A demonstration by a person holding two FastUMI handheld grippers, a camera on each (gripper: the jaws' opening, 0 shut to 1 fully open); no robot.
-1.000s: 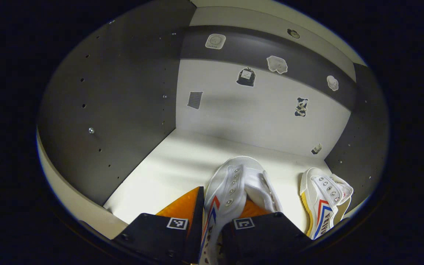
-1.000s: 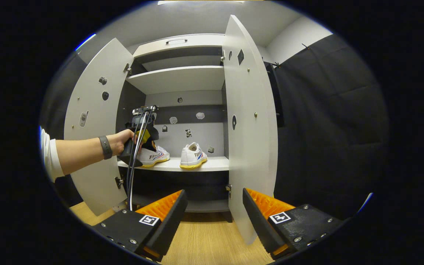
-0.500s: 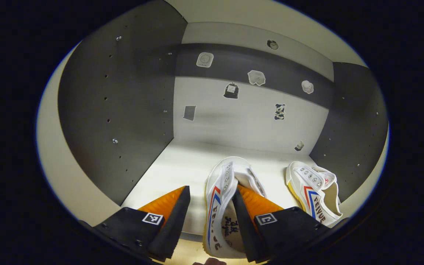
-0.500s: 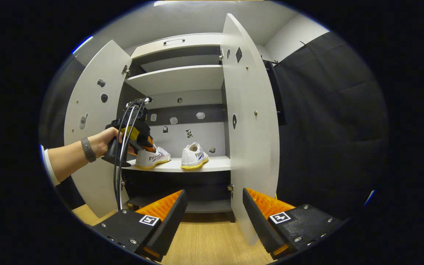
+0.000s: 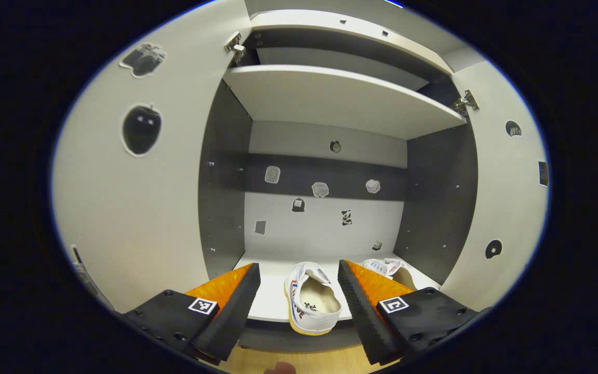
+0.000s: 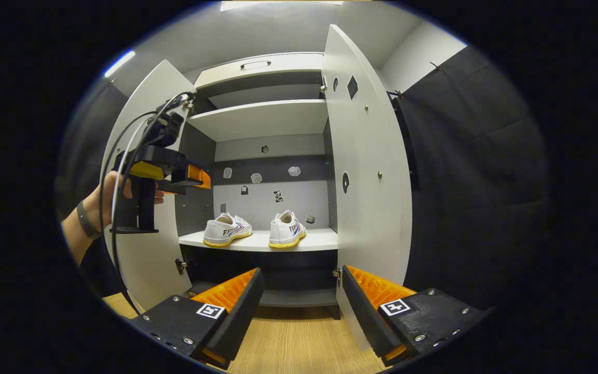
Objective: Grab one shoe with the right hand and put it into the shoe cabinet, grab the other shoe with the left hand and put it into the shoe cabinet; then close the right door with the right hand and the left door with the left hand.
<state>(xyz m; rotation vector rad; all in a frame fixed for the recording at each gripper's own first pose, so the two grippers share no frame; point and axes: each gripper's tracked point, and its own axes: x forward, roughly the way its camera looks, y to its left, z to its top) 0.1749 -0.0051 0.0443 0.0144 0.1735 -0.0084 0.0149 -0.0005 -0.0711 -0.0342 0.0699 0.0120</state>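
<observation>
- Now both shoes sat in the cabinet (image 6: pixel 257 65), side by side on the same shelf (image 6: pixel 325 240).
- The left shoe (image 6: pixel 226 229) and the right shoe (image 6: pixel 287 230) were near each other but not touching. Their toes pointed to the back wall.
- In the left gripper view the left shoe (image 5: pixel 312 297) showed its open heel at the front edge of the shelf (image 5: pixel 268 306). The right shoe (image 5: pixel 384 267) peeked out past one finger.
- The left gripper (image 5: pixel 299 293) was wide open and held nothing. It hung in front of the shelf, apart from the shoe.
- In the right gripper view a hand (image 6: pixel 103 200) held that left gripper (image 6: pixel 195 176) up by the left door (image 6: pixel 146 244).
- The right gripper (image 6: pixel 301 293) was wide open too, with nothing in it. It hung low over the wood floor (image 6: pixel 294 343), well out from the cabinet.
- The left door and the right door (image 6: pixel 369 176) both stood wide open.
- So I think the shoe part was done. Both doors were left to shut, the right one with the right gripper and the left one with the left gripper.
- The right door's edge was just past the right gripper, so that looked like the next thing to push.
</observation>
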